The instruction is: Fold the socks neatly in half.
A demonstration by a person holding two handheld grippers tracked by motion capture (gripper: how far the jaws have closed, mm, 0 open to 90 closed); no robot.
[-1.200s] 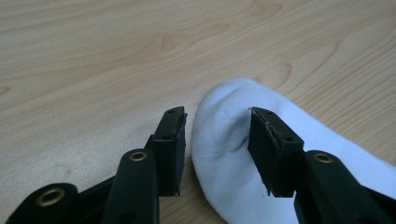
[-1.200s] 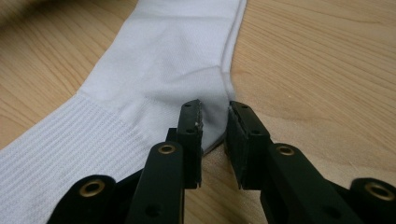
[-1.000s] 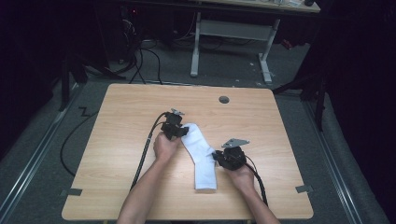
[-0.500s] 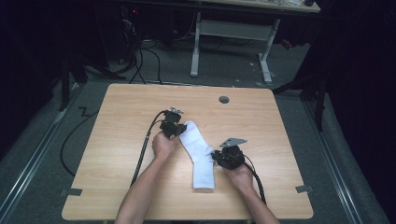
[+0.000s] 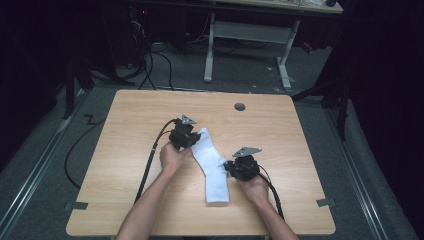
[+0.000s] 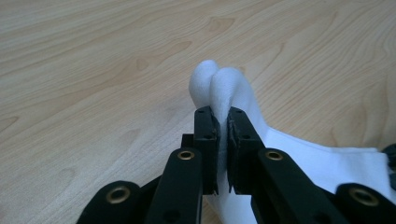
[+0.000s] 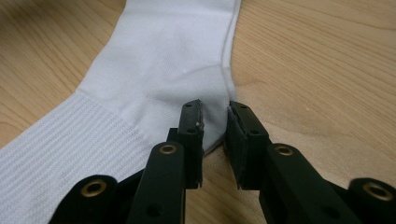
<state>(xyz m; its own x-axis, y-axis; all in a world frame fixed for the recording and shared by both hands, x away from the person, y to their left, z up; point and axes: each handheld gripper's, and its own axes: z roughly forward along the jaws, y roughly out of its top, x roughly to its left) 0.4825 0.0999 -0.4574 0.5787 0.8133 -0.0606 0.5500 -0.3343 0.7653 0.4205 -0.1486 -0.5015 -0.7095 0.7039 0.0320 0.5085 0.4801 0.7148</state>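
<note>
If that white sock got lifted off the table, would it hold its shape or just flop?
Probably flop. The white sock bunches into a soft fold where the left gripper pinches its end, so it looks limp. It lies thin and flat on the table, which suggests it is light. The ribbed knit by the right gripper probably gives the jaws some grip.

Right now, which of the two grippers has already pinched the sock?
The left gripper: its jaws are shut on the sock's toe end. The right gripper has open jaws around the sock's heel edge.
</note>
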